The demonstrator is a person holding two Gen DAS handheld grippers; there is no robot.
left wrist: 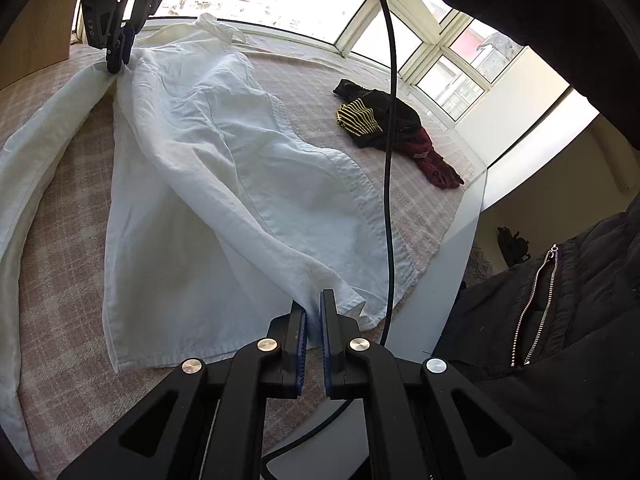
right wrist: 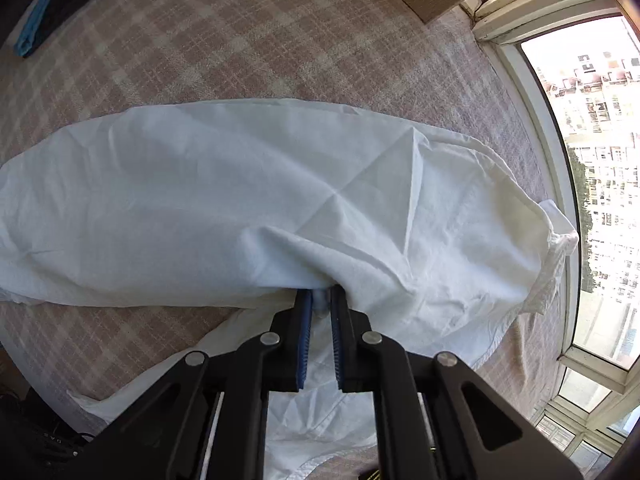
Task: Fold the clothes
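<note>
A white long-sleeved shirt (left wrist: pixel 224 152) lies spread on a pink checked bed cover (left wrist: pixel 68 248). My left gripper (left wrist: pixel 314 306) is shut on the shirt's sleeve cuff near the bed's front edge. My right gripper (left wrist: pixel 118 54) shows at the far top left of the left wrist view, shut on the shirt near the shoulder. In the right wrist view my right gripper (right wrist: pixel 320 300) pinches a fold of the white shirt (right wrist: pixel 248 200), lifting it into a hump over the cover (right wrist: pixel 240 40).
A heap of black, yellow-striped and dark red clothes (left wrist: pixel 392 128) lies at the bed's far right. A black cable (left wrist: pixel 388 160) hangs across the view. Windows (left wrist: pixel 460 64) line the far side. A dark and blue garment (right wrist: pixel 44 20) lies at the cover's corner.
</note>
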